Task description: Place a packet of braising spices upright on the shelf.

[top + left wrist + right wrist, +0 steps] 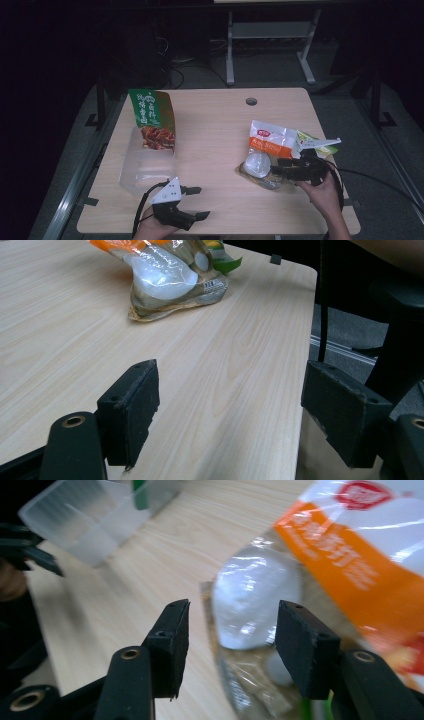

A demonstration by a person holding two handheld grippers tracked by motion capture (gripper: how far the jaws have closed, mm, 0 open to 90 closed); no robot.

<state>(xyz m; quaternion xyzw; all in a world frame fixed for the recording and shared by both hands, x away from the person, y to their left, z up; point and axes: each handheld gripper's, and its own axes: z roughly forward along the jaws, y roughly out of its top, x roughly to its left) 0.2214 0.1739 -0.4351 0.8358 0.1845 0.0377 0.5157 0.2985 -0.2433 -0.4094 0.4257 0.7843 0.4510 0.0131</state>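
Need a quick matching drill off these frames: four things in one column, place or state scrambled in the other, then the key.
Things:
1. green packet
2. orange-and-white snack bag
3. left gripper
4. clear plastic container

Place or state:
A. jaws open over bare tabletop, near the front edge
B. lies on the right side of the table, at the right gripper
C. stands in the clear container, leaning on its far end
D. left side of the table, see-through walls

Pairs: 1-C, 2-B, 3-A, 4-D
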